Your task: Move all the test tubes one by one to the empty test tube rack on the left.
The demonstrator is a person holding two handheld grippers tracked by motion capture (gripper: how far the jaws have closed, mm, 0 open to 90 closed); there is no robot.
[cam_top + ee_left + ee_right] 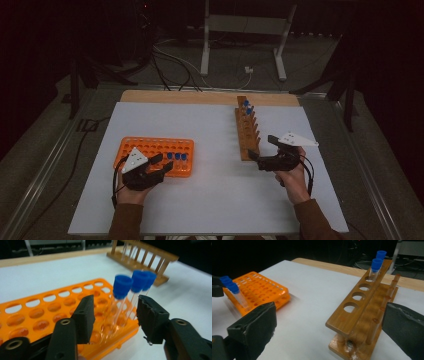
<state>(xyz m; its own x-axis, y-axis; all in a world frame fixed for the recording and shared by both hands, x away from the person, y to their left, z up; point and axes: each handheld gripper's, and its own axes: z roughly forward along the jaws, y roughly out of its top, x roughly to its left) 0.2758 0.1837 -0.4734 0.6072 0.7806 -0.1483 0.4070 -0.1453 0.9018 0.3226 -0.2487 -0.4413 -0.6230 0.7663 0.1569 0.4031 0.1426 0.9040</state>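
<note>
- We see the white tabletop carrying an orange rack near its left edge and a wooden rack toward its right edge, running front to back.
- Three blue-capped tubes stand nearly upright at the orange rack's right end, long axis vertical.
- Our left hand-held gripper is far nearer: its jaws stand spread on either side of the tubes, pads off the glass.
- Our right hand-held gripper sits wide open and empty at the wooden rack's near end, where two more tubes stand at the far end.
</note>
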